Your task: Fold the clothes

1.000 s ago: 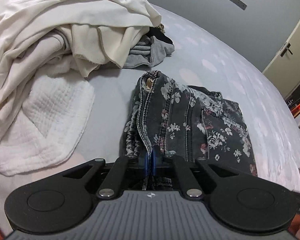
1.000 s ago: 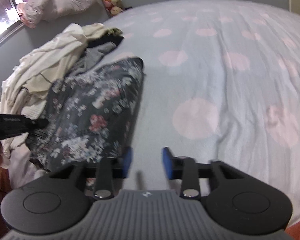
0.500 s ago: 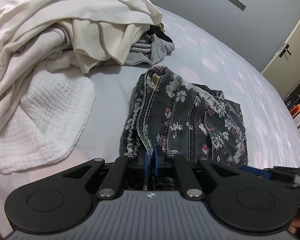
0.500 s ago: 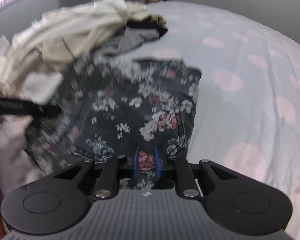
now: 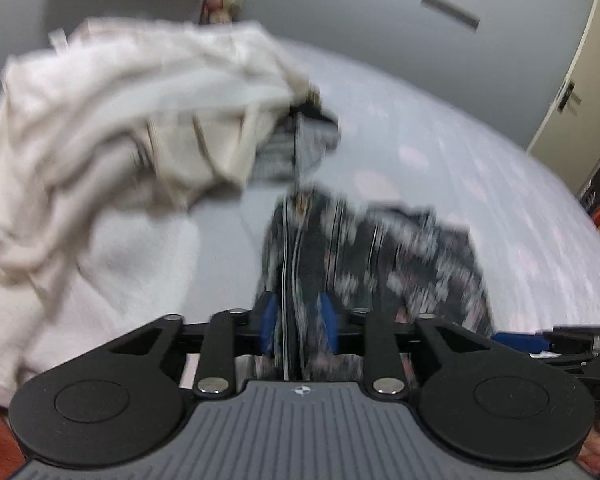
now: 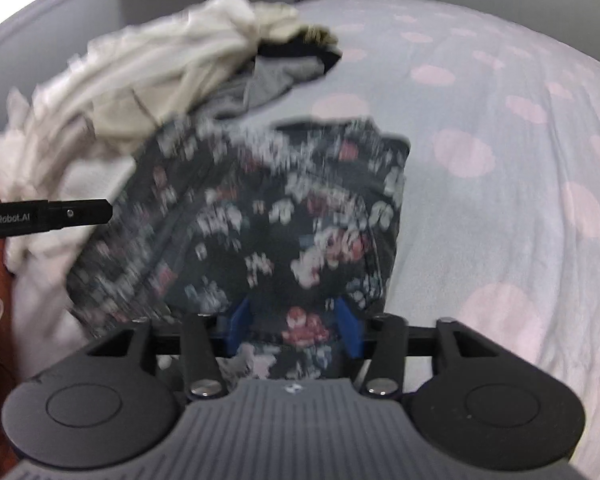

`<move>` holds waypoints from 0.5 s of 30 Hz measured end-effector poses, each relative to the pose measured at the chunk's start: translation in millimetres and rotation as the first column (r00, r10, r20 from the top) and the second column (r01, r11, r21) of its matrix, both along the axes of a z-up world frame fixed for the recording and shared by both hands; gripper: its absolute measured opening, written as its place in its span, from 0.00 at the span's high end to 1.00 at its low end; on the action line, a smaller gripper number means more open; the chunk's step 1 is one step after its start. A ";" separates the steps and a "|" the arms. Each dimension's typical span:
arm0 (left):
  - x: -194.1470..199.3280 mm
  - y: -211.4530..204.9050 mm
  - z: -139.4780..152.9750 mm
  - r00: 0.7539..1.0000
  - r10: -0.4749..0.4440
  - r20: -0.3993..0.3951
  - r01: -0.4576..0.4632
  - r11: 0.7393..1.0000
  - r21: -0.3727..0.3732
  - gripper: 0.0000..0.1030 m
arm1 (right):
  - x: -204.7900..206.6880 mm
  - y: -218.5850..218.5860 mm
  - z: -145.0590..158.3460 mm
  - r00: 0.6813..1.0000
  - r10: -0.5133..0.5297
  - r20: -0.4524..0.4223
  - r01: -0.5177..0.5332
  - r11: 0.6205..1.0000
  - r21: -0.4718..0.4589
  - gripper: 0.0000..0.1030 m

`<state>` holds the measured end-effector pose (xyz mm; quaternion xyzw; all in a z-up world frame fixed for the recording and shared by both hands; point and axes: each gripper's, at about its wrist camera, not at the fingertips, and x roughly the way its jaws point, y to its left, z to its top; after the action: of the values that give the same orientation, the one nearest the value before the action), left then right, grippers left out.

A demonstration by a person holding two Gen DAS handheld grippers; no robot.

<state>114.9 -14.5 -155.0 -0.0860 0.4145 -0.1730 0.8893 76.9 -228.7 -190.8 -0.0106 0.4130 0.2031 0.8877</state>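
Because the floral jeans [image 6: 284,216] run lengthwise up-frame, both near-edge corners lie between parted fingers: left hand-held gripper [image 5: 298,322] and right hand-held gripper [image 6: 294,324], neither clenched.

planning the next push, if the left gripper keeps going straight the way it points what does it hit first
The floral denim garment, already lying between the fingers of the left gripper. Past it comes bare bedsheet, then probably the grey garment at the edge of the white pile; blur makes depth uncertain.
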 end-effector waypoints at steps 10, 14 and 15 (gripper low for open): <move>27.8 -24.8 21.5 0.997 -0.052 0.059 0.050 0.998 0.044 0.74 | 36.4 17.6 19.7 0.996 -0.008 0.083 0.013 0.998 -0.057 0.70; 42.8 -25.7 7.0 0.999 -0.046 0.025 0.044 0.998 0.055 0.77 | 52.6 22.4 4.7 0.999 -0.024 0.039 0.027 0.997 -0.077 0.70; 46.7 -25.1 2.1 0.999 -0.042 0.014 0.042 0.998 0.055 0.78 | 55.8 23.3 -0.5 0.999 -0.028 0.024 0.030 0.996 -0.082 0.70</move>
<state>161.6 -39.6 -153.0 -0.0515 0.4141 -0.1809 0.8906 132.6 -205.5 -191.3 -0.0438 0.4109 0.1728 0.8941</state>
